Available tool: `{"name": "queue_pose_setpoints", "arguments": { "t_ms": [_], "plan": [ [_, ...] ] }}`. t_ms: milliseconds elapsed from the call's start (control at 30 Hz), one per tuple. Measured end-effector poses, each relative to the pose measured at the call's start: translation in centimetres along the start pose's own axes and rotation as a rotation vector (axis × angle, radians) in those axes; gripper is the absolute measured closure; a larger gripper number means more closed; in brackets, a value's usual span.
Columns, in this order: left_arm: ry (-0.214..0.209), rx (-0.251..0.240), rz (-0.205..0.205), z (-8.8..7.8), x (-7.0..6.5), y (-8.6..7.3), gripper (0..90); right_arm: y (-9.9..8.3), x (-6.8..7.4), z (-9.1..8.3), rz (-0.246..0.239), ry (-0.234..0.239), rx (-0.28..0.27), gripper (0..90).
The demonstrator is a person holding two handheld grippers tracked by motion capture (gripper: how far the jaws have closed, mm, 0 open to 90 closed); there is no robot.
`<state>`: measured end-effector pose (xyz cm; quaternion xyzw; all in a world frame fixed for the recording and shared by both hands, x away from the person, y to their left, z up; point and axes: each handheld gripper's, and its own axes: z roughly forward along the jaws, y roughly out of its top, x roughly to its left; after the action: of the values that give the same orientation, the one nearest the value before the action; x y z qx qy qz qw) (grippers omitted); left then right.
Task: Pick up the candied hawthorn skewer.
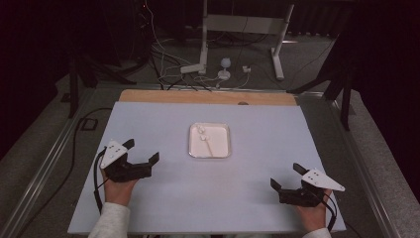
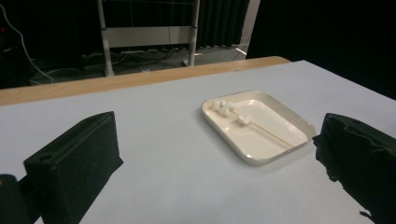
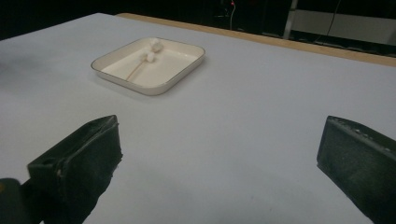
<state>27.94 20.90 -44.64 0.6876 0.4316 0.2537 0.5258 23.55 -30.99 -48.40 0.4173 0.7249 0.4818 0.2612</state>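
Pale table [image 1: 163,208] bears an unlabelled tray [image 1: 223,130]; nearer than it, left gripper [image 1: 143,152] and right gripper [image 1: 285,177] gape empty.

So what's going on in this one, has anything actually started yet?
Not really. A person holds a two-jaw gripper in each hand, and both the left gripper and the right gripper rest near the front of the table with jaws wide apart and nothing between them. In the middle sits a white tray holding a few marshmallows and a thin wooden skewer with one marshmallow on it. Neither gripper touches the tray.
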Motion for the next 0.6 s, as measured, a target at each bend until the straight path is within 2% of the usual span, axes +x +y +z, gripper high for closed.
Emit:
{"name": "queue_pose_setpoints", "arguments": {
  "t_ms": [267, 367, 600],
  "plan": [
    [-0.026, 0.012, 0.026, 3.0, -0.9, 1.4, 0.5, -0.1, -0.1, -0.1, 0.005, -0.01, 0.002, 0.0],
    [-0.037, 0.042, 0.046, 4.6, -1.3, 1.6, 0.5, -0.1, -0.2, -0.1, 0.009, -0.02, 0.002, 0.0],
    [-0.044, 0.06, 0.051, 6.7, -2.0, 1.8, 0.5, -0.1, -0.2, -0.1, 0.01, -0.025, 0.003, 0.0]
  ]
}}
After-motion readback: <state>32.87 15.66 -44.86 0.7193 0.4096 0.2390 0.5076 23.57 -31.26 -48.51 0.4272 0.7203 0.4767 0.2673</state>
